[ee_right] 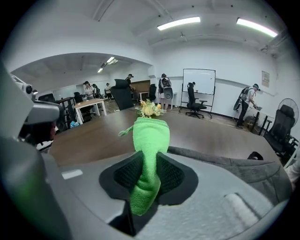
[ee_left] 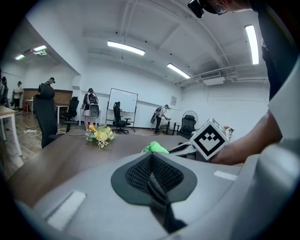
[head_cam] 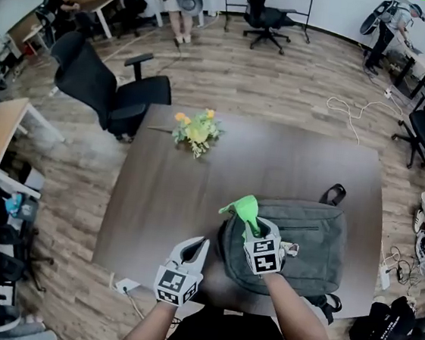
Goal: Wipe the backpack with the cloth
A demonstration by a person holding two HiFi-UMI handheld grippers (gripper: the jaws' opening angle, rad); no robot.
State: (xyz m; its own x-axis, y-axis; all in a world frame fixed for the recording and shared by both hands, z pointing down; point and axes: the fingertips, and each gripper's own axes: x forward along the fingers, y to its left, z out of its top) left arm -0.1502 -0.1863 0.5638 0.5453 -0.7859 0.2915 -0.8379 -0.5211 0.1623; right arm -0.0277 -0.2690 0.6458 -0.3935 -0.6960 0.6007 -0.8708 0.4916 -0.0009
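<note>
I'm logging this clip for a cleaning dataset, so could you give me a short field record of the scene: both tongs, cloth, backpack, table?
right tongs: shut on the cloth
left tongs: shut, nothing between them, left of the backpack
backpack: grey, lying flat on the table's near right part
cloth: green, at the backpack's left end; contact unclear
table: dark wood, flowers toward the far side

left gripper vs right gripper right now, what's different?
Left gripper has its jaws together on nothing; right gripper is shut on the green cloth. Left gripper is over the table near its front edge, beside the backpack; right gripper is above the backpack's left end. Both point forward across the table.
</note>
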